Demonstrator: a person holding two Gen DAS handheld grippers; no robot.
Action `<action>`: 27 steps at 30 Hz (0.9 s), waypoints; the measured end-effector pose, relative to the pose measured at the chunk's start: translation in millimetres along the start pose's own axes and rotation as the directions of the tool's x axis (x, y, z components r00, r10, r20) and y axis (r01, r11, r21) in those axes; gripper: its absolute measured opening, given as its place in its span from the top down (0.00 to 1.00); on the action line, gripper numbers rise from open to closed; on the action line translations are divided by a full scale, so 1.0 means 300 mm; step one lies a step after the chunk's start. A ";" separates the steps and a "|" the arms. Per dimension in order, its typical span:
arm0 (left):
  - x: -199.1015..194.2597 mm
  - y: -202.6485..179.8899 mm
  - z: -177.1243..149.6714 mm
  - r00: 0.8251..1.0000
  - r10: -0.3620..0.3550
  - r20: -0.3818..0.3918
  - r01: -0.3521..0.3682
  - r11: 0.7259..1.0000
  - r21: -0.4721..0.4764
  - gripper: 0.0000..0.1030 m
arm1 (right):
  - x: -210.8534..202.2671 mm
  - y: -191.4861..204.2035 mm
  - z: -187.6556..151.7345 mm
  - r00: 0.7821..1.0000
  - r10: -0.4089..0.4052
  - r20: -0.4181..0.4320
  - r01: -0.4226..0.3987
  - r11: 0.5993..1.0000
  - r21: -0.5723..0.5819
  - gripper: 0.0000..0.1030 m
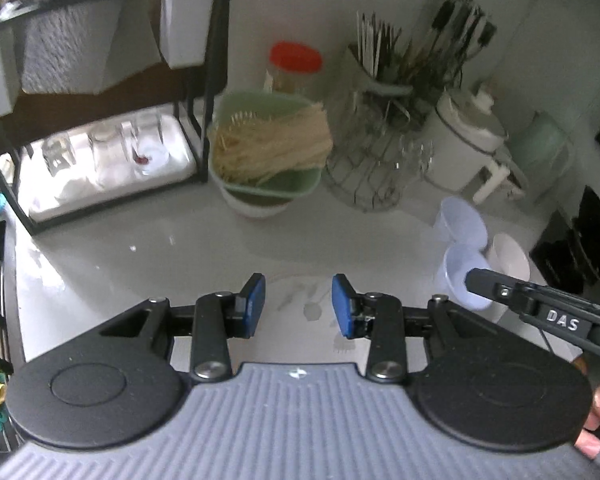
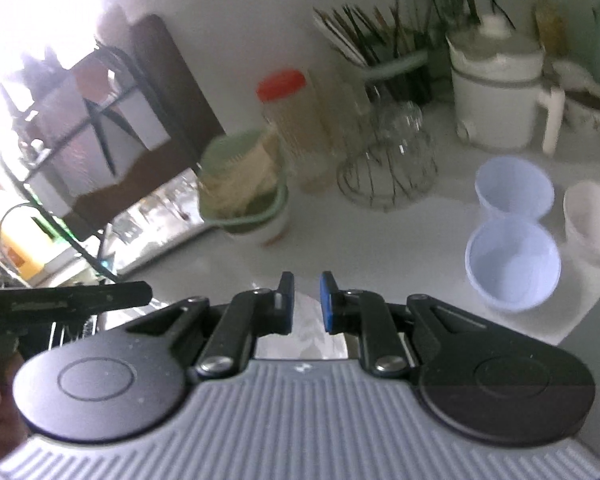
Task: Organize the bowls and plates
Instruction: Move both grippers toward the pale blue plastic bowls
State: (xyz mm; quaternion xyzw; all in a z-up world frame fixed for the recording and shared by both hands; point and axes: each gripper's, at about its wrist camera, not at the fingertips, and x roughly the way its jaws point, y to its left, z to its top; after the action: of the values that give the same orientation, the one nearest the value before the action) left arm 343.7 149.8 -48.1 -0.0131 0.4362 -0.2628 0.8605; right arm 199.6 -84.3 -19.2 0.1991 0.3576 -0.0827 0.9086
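Two lavender bowls (image 2: 514, 192) (image 2: 512, 264) and a white bowl (image 2: 592, 220) stand together on a white mat at the right of the counter. In the left wrist view the near lavender bowl (image 1: 454, 272) is partly hidden behind my right gripper (image 1: 470, 280). A pale plate with a grey leaf pattern (image 1: 300, 304) seems to lie flat on the counter below both grippers. My left gripper (image 1: 299, 306) is open above it with nothing between its blue pads. Only a narrow slit shows between the empty pads of my right gripper (image 2: 306, 304).
A green basket of wooden sticks (image 1: 268, 148) sits on a white bowl at the back. Behind it are a red-lidded jar (image 1: 296, 64), a wire rack of glasses (image 1: 372, 160), a cutlery holder (image 1: 384, 72) and a white pot (image 1: 464, 140). A black shelf rack (image 1: 100, 152) stands at the left.
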 end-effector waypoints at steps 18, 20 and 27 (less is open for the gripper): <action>0.173 -0.351 0.021 1.000 -0.002 -0.025 0.003 1.000 0.006 0.59 | -0.039 -0.293 0.116 0.999 -0.038 0.026 0.040 0.996 -0.085 0.84; 0.189 -0.379 0.026 1.000 -0.004 -0.027 0.004 1.000 0.013 0.58 | -0.044 -0.328 0.119 0.999 -0.039 0.027 0.041 0.996 -0.074 0.84; 0.257 -0.490 0.035 0.998 -0.033 -0.049 0.035 0.998 0.046 0.58 | -0.071 -0.436 0.125 0.997 -0.070 0.041 0.072 0.996 -0.045 0.84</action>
State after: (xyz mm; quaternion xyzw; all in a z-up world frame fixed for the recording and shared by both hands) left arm 324.0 -14.8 -62.1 0.0062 0.4502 -0.2877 0.8453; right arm 168.9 -218.8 -19.1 0.1634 0.3485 -0.1104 0.9163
